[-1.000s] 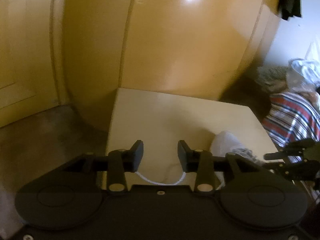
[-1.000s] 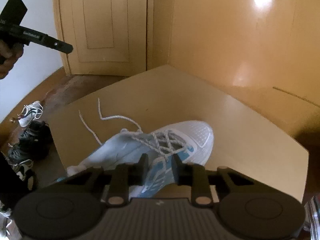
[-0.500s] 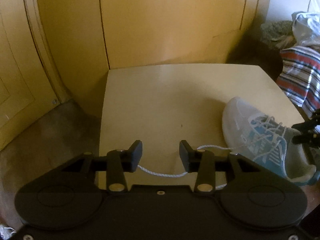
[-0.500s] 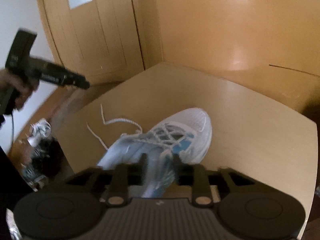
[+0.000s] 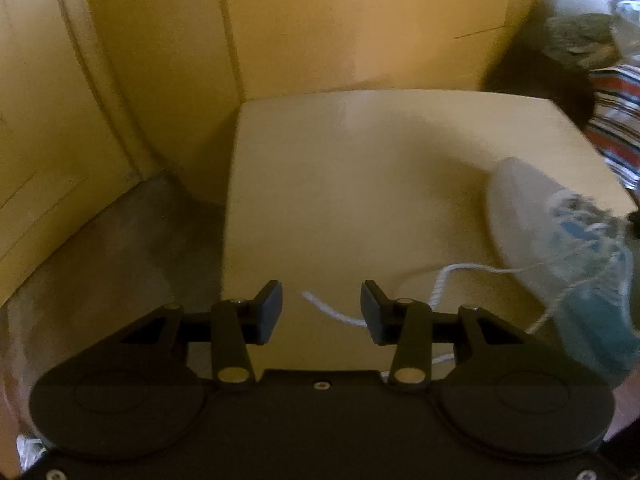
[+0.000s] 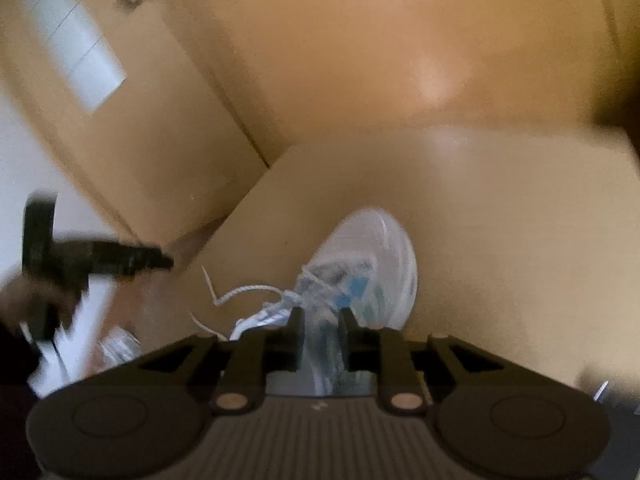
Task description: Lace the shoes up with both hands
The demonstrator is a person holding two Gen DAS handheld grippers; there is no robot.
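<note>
A white and blue shoe (image 6: 372,256) lies on the pale wooden table (image 6: 500,220), toe pointing away from my right gripper (image 6: 322,320). Its jaws are closing with the shoe's upper filling the narrow gap. Blur hides whether the pads press on it. A loose white lace (image 6: 244,290) trails left from the shoe. In the left wrist view, the shoe (image 5: 532,232) sits at the right. The lace (image 5: 460,268) runs from it behind the right finger, and its tip lies untouched between the parted jaws of my left gripper (image 5: 321,308). A hand (image 6: 36,300) holds the left gripper (image 6: 120,256) over the table's left edge.
Yellow wooden doors and panels (image 5: 340,32) stand close behind the table (image 5: 340,180). Brown floor (image 5: 120,248) lies to the left of it, with other shoes (image 6: 120,344) on it. Striped cloth (image 5: 616,128) and a dark heap are at the right.
The left gripper has sunk and tipped toward the table. The lace that spanned under both its fingers now ends between the jaws. The right gripper has rolled, so the shoe now points straight up its view.
</note>
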